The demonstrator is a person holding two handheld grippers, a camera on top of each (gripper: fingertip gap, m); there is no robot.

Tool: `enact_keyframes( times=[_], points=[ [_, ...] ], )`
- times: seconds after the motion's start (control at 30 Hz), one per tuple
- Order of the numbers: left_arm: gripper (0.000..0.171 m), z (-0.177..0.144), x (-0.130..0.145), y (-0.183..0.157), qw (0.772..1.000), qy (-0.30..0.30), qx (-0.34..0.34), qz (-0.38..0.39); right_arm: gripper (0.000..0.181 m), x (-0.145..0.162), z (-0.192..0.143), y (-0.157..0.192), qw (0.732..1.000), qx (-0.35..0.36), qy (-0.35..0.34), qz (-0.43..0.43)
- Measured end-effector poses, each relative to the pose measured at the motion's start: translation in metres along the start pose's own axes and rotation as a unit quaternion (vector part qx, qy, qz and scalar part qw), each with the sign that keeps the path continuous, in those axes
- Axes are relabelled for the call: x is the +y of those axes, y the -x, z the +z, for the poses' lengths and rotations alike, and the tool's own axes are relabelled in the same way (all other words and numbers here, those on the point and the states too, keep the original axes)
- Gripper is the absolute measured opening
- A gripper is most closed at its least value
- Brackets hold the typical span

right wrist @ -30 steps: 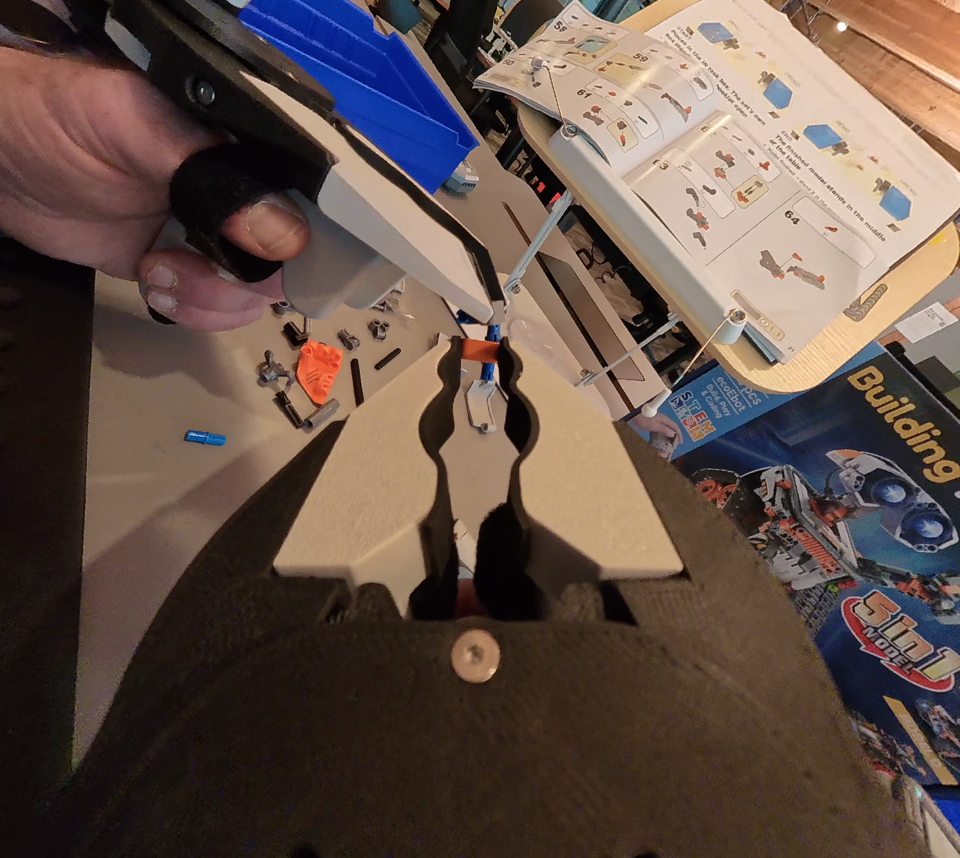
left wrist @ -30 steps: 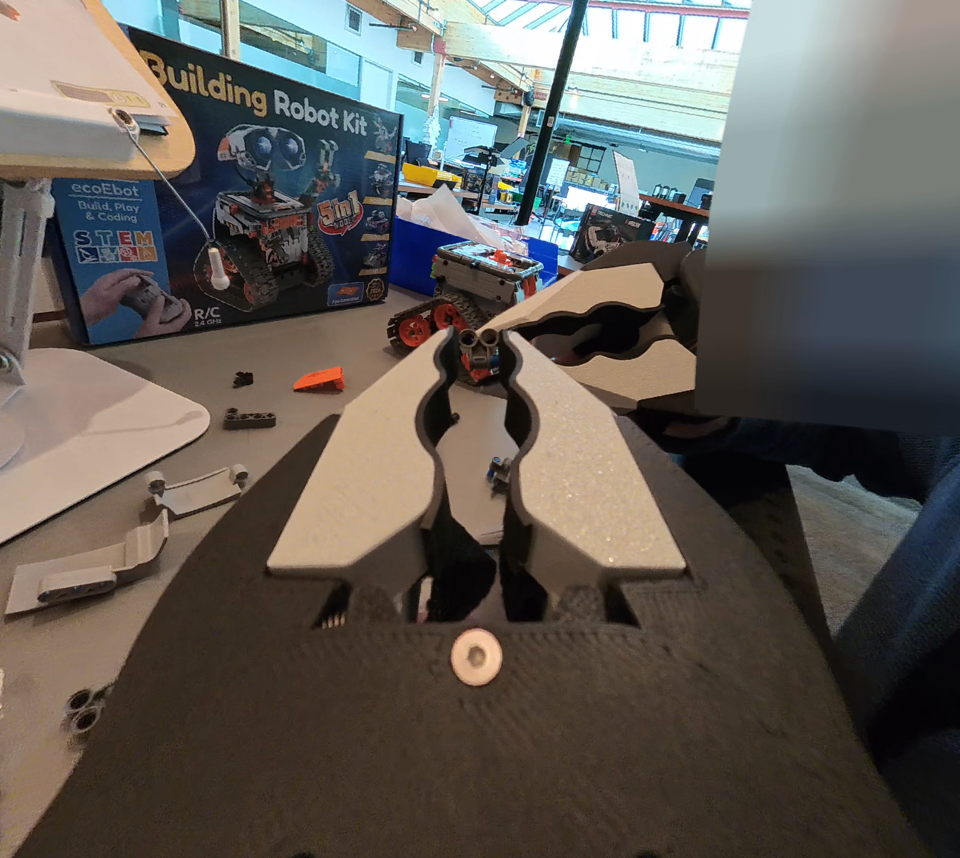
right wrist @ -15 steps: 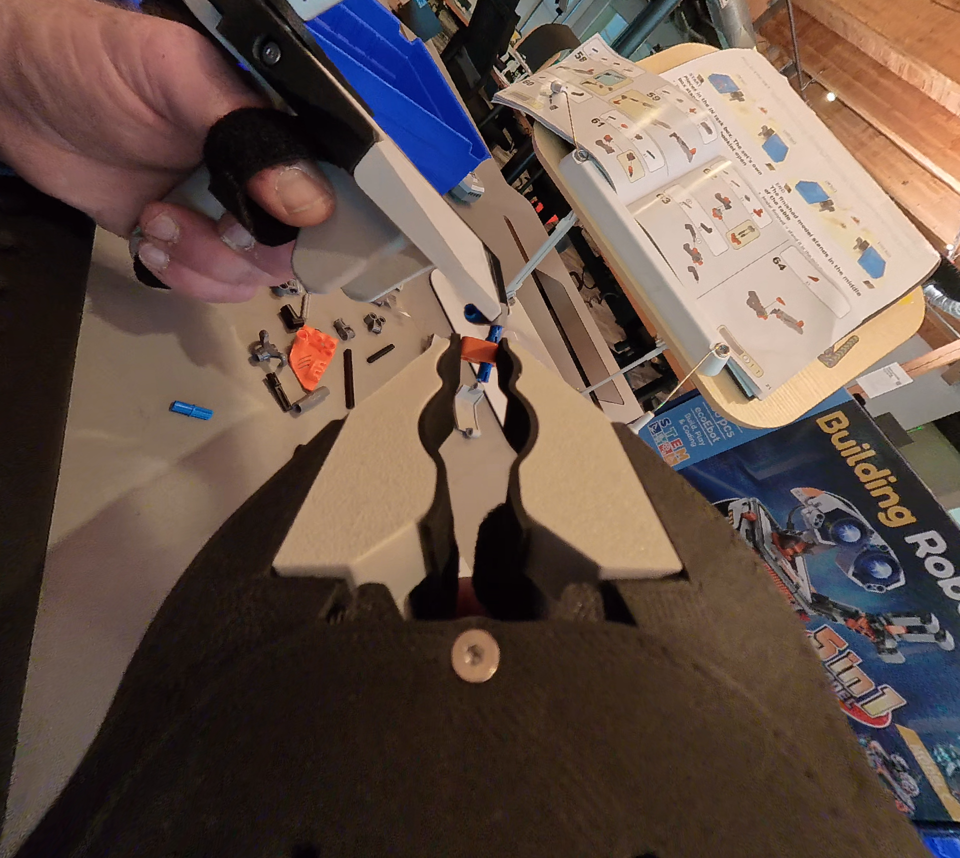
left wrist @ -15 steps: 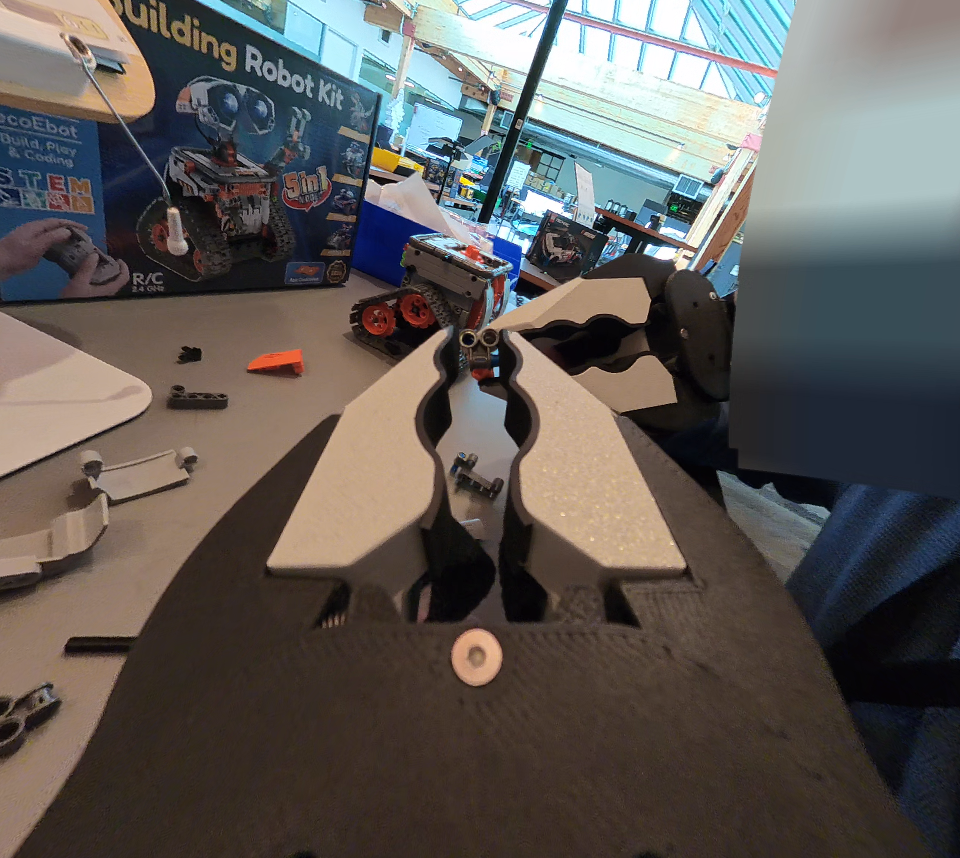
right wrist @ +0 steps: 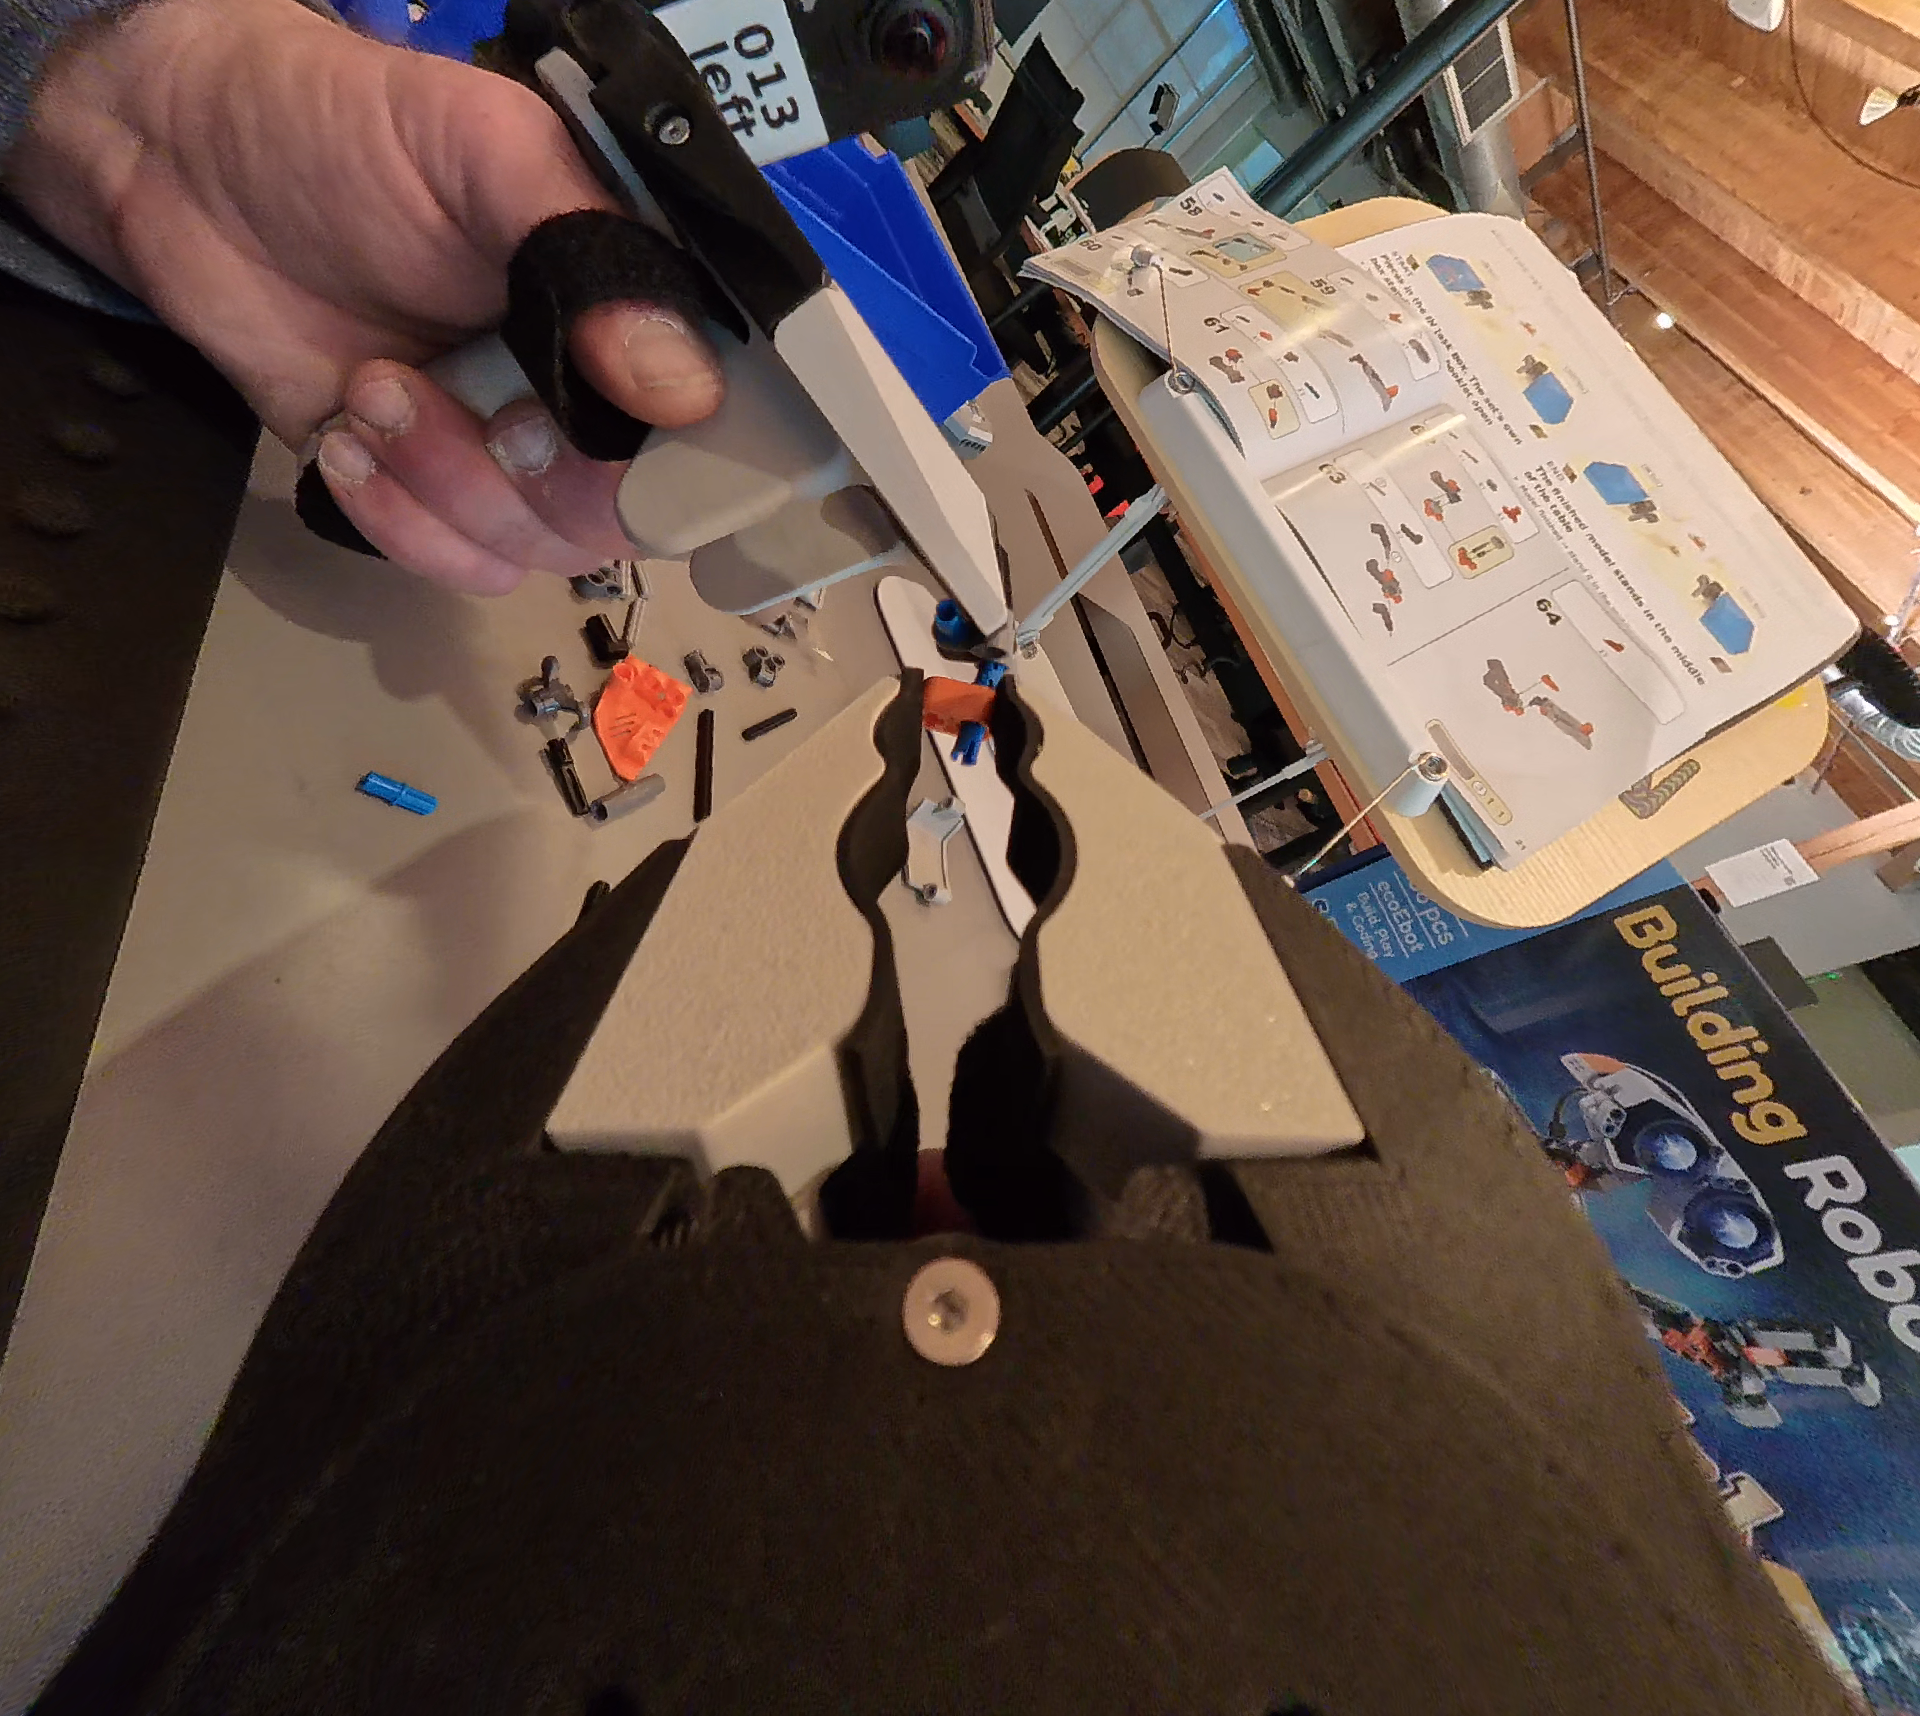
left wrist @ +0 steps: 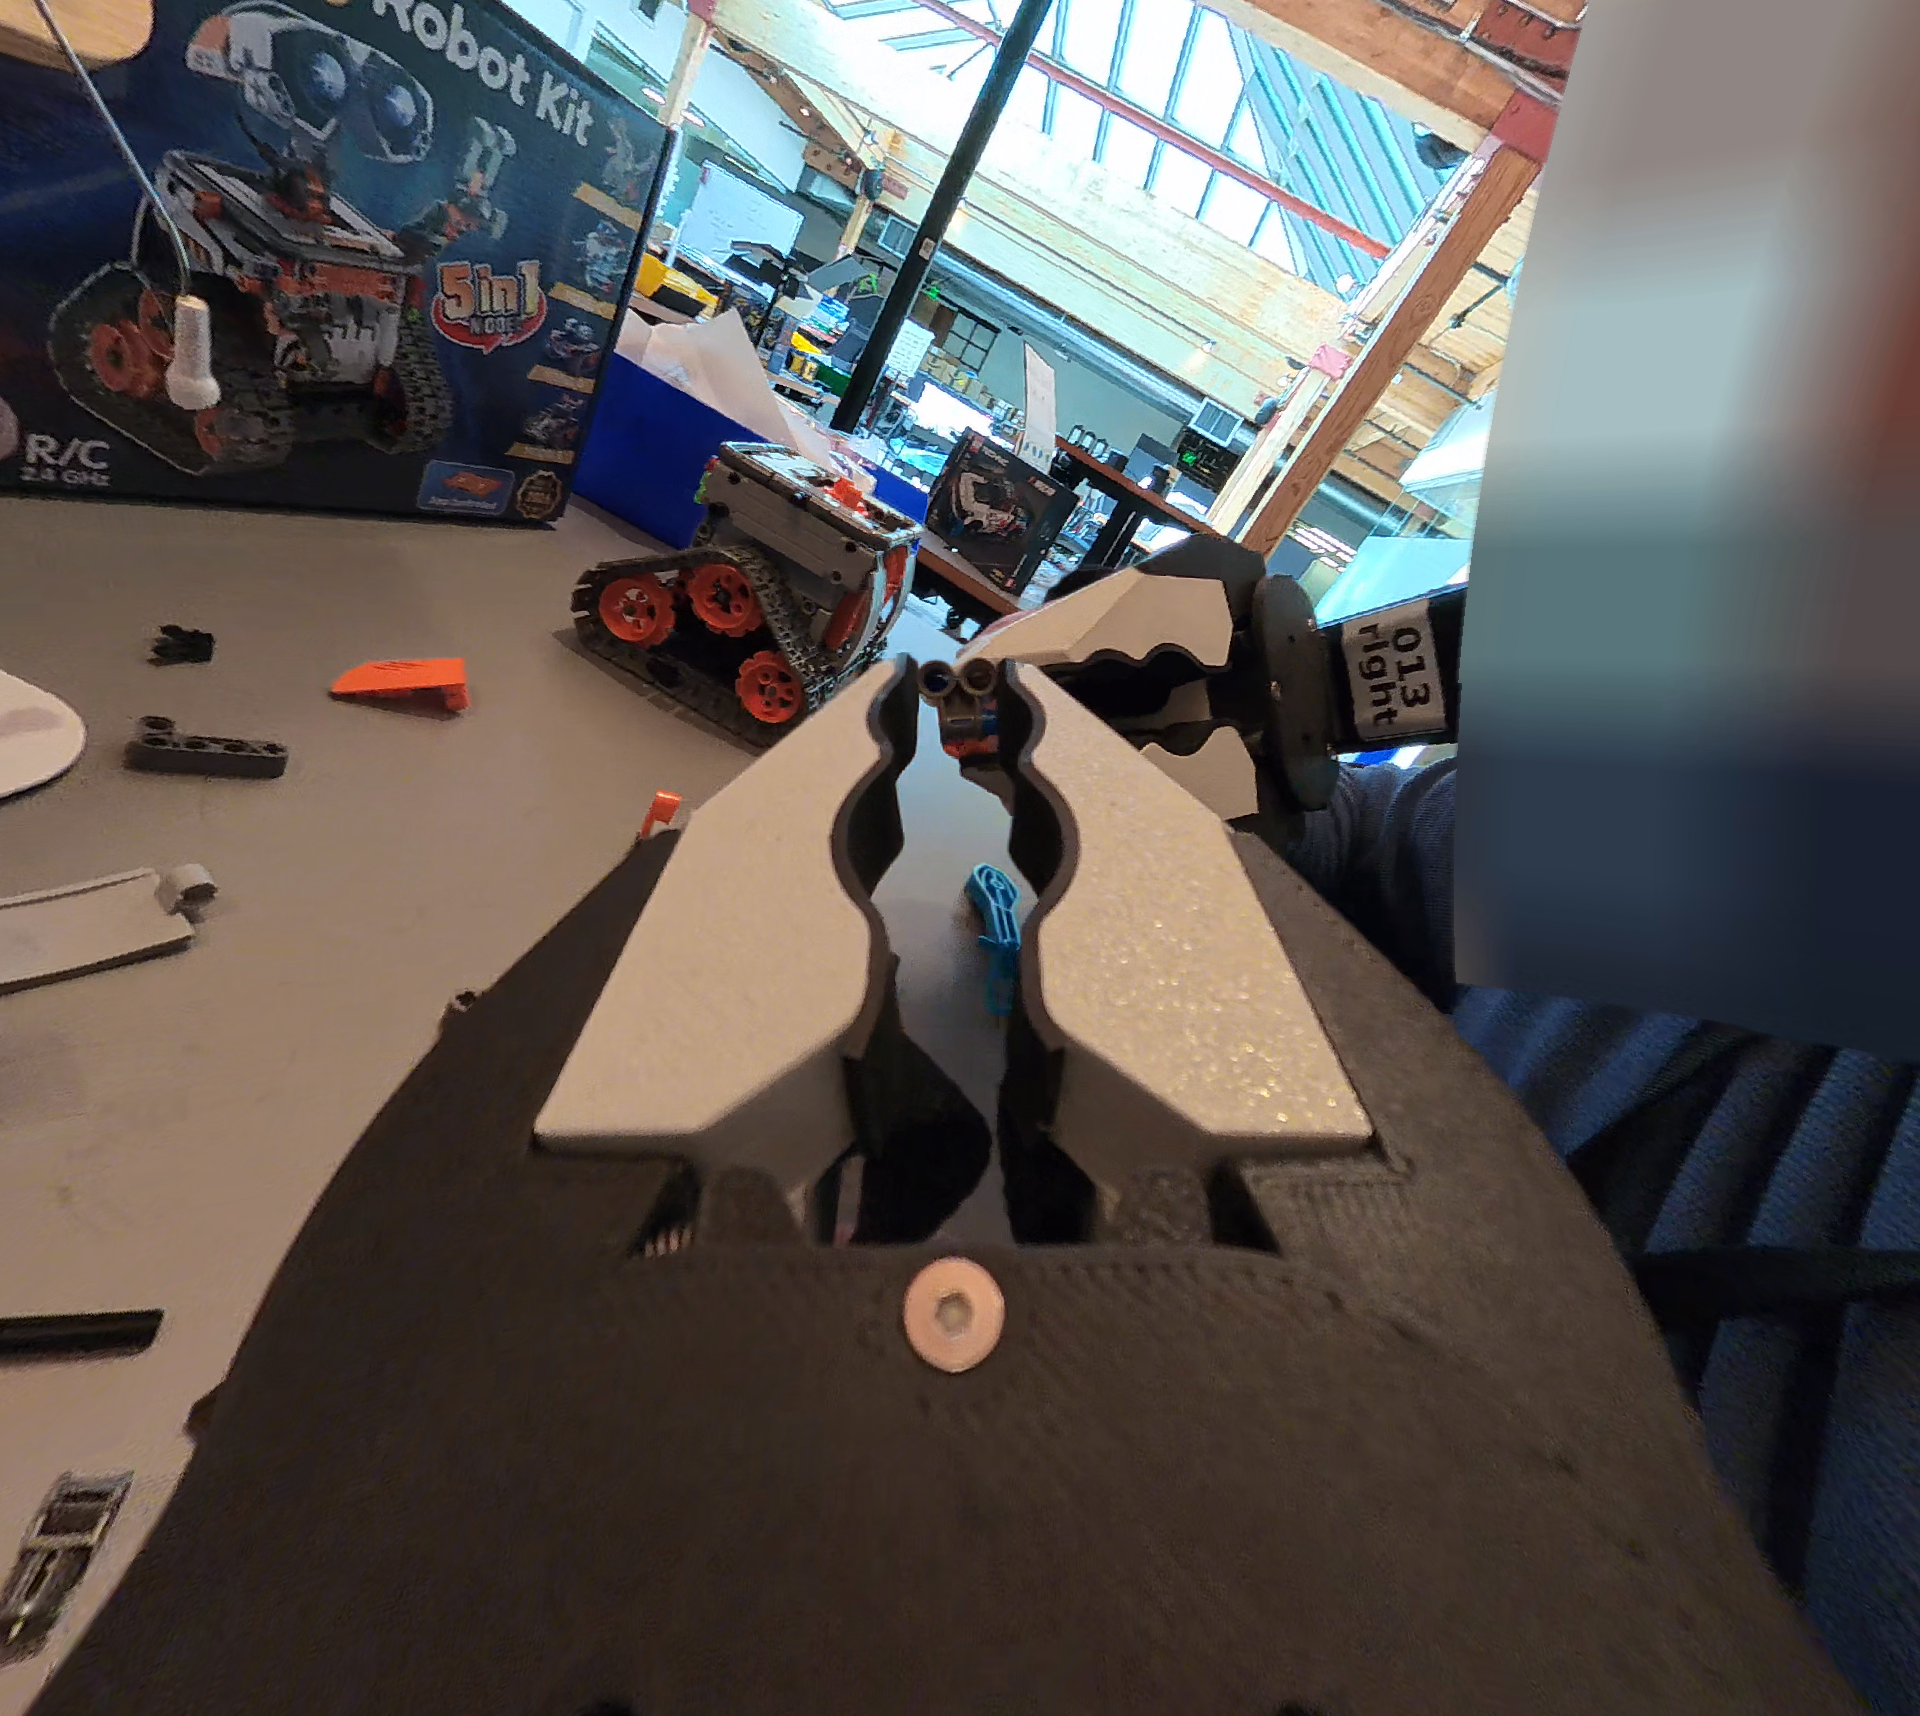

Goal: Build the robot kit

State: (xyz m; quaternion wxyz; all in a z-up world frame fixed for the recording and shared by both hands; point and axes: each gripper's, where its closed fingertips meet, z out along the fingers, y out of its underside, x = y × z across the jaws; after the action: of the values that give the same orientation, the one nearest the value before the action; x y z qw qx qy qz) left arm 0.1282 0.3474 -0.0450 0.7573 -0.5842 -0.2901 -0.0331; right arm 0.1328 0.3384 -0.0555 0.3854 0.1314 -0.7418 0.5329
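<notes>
Grey table (left wrist: 312, 835) strewn with kit bits. Left gripper (left wrist: 958, 679) pinched grey connector (left wrist: 958, 681); right gripper (right wrist: 961, 710) clamped orange piece (right wrist: 956, 702). Tips nearly touching.

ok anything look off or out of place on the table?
Nothing damaged or spilled. Small parts lie scattered loose on the table. Each hand-held gripper pinches a small piece at its tips: left, right.

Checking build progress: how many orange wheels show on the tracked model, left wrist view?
3, all on the near side of the tracked model: left wheel, middle wheel, lower right wheel. Far side is hidden.
</notes>
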Motion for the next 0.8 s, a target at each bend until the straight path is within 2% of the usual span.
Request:
enact_keyframes(
  times=[0.07, 0.1, 0.17, 0.27, 0.33, 0.47, 0.6, 0.67, 0.8],
  points=[
    [0.013, 0.0, 0.001, 0.0, 1.0, 0.0, 0.006, -0.012, 0.01, -0.002, -0.002, 0.001, 1.0, 0.0, -0.007, -0.001],
    [0.014, 0.002, 0.005, -0.003, 1.0, 0.008, 0.018, -0.024, 0.0, -0.008, -0.009, 0.008, 1.0, -0.011, -0.027, -0.007],
    [0.014, 0.003, 0.004, -0.002, 0.999, 0.007, 0.024, -0.034, 0.0, -0.008, -0.005, 0.009, 1.0, -0.006, -0.021, -0.022],
    [0.013, 0.005, 0.006, -0.006, 0.999, 0.012, 0.034, -0.03, 0.0, -0.008, -0.008, 0.009, 0.999, -0.039, -0.032, 0.008],
    [0.013, 0.003, 0.006, -0.003, 0.999, 0.018, 0.026, -0.018, 0.0, -0.01, -0.012, 0.018, 0.994, -0.086, -0.044, 0.045],
    [0.013, -0.003, 0.005, -0.001, 1.0, 0.022, 0.015, -0.001, 0.0, -0.015, -0.028, 0.018, 0.989, -0.121, -0.042, 0.078],
    [0.014, -0.004, 0.014, -0.004, 0.998, 0.053, 0.003, 0.031, 0.0, 0.002, -0.039, 0.023, 0.982, -0.149, -0.022, 0.115],
    [0.014, -0.007, 0.013, -0.002, 0.997, 0.056, -0.009, 0.048, 0.0, 0.009, -0.04, 0.018, 0.986, -0.133, -0.001, 0.101],
    [0.014, -0.03, -0.01, 0.008, 0.998, 0.012, -0.043, 0.048, 0.0, 0.022, -0.045, -0.002, 0.984, -0.117, 0.012, 0.132]
  ],
)
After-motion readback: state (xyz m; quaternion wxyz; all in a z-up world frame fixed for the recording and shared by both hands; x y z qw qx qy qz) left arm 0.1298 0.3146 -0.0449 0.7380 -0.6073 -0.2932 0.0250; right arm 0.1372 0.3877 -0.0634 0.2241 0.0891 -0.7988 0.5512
